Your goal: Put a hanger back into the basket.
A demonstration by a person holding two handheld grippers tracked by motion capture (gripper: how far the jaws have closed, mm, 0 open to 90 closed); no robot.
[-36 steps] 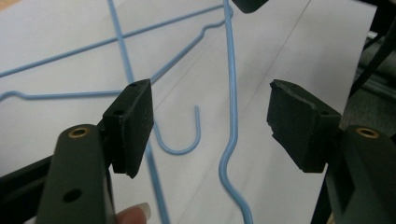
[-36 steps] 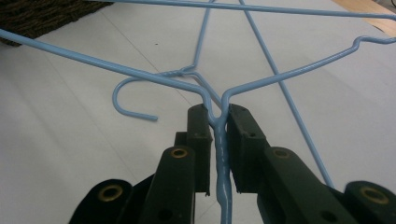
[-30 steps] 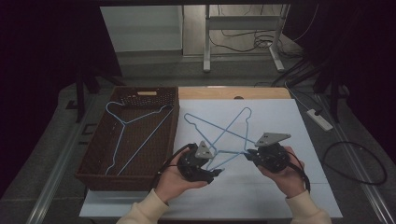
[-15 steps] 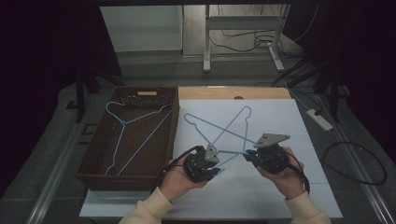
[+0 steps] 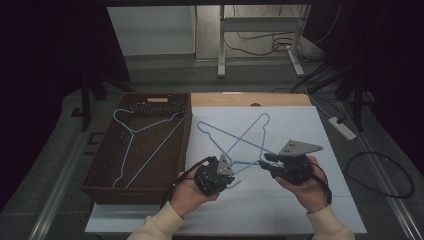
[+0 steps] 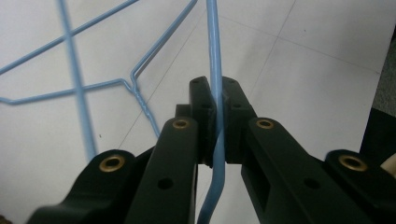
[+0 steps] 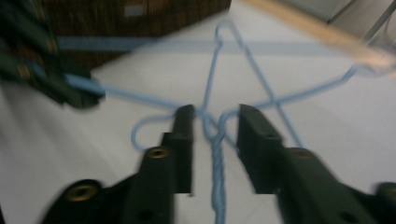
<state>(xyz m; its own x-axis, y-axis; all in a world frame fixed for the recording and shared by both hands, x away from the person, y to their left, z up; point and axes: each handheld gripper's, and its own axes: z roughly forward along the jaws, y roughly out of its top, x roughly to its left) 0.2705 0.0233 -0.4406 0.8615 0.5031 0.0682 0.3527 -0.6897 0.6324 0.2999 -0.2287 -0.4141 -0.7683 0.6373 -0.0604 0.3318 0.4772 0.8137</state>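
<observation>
Hands come in from the near edge, yours, each carrying a gripper. Your left gripper (image 5: 231, 176) has its jaws pressed tight on a pale blue wire hanger (image 6: 215, 70). Your right gripper (image 7: 212, 121) has its jaws parted, the twisted neck of a second pale blue wire hanger (image 7: 217, 154) standing between them without touching either jaw (that view is blurred). Both hangers lie crossed over one another on the white surface (image 5: 320, 125). Farther off to the left, a dark brown woven basket (image 5: 100, 175) sits beside the surface, holding a third pale blue wire hanger (image 5: 131, 145).
</observation>
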